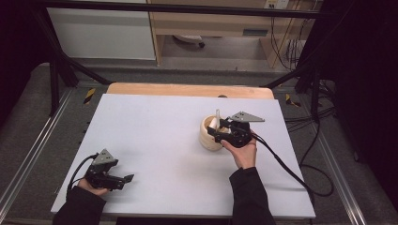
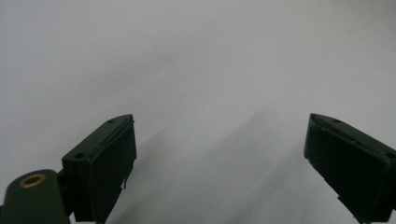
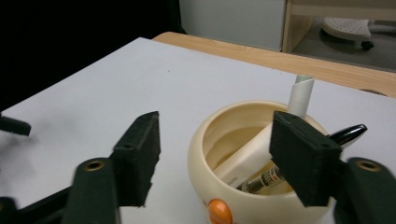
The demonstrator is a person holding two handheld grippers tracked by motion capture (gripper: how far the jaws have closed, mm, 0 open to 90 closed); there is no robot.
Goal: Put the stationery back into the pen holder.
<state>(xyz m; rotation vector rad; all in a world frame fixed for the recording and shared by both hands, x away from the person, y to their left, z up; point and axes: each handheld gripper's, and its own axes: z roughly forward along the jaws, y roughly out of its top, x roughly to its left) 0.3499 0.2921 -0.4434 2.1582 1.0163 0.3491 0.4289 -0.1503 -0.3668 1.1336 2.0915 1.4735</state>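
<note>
Now the right gripper (image 3: 215, 158) hangs released just above the cream pen cup (image 3: 243, 186), white pen (image 3: 299, 100) leaning upright inside, left gripper (image 1: 123, 180) open and well apart

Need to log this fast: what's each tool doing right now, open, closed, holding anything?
Left tool: open, nothing between its jaws.
Right tool: open, holding nothing, by the cream cup.

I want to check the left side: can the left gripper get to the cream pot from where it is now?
Probably yes. The left gripper is open and holds nothing, and bare table lies between it and the cream pot. The right gripper, open at the pot, may crowd it.
</note>
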